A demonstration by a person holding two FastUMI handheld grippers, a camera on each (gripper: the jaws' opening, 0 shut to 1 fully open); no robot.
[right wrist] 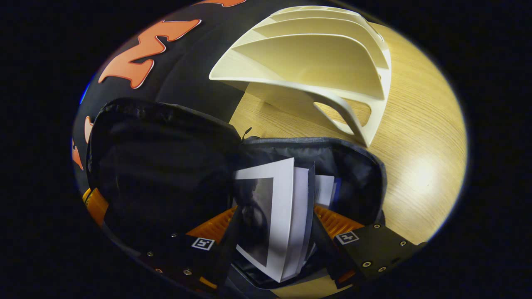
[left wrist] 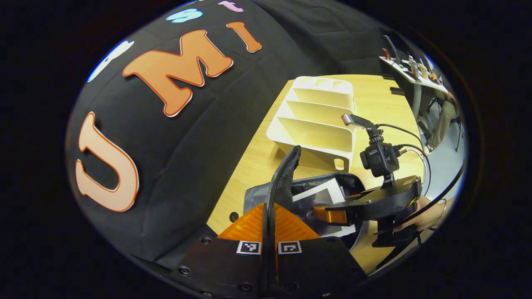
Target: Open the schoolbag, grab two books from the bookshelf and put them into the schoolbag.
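Note:
The black schoolbag (right wrist: pixel 368 174) lies open on the wooden table (right wrist: pixel 415 145). In the left gripper view its flap (left wrist: pixel 286 166) stands up between my left gripper's (left wrist: pixel 269 232) orange fingers, which are shut on it. My right gripper (right wrist: pixel 272 220) reaches into the bag, its fingers pressed on both sides of a white book with a dark cover picture (right wrist: pixel 282 195). A second book (right wrist: pixel 325 189) stands behind it inside the bag. The cream bookshelf (right wrist: pixel 316 58) sits just beyond the bag, its slots empty. The left gripper view shows the right gripper (left wrist: pixel 336 216) over the bag.
A hand (left wrist: pixel 428 214) holds the right gripper at the table's right edge. The booth's black cloth wall runs along the table's left side. Far off to the right, a seated person (left wrist: pixel 444 112) is next to a white table with small items (left wrist: pixel 415 70).

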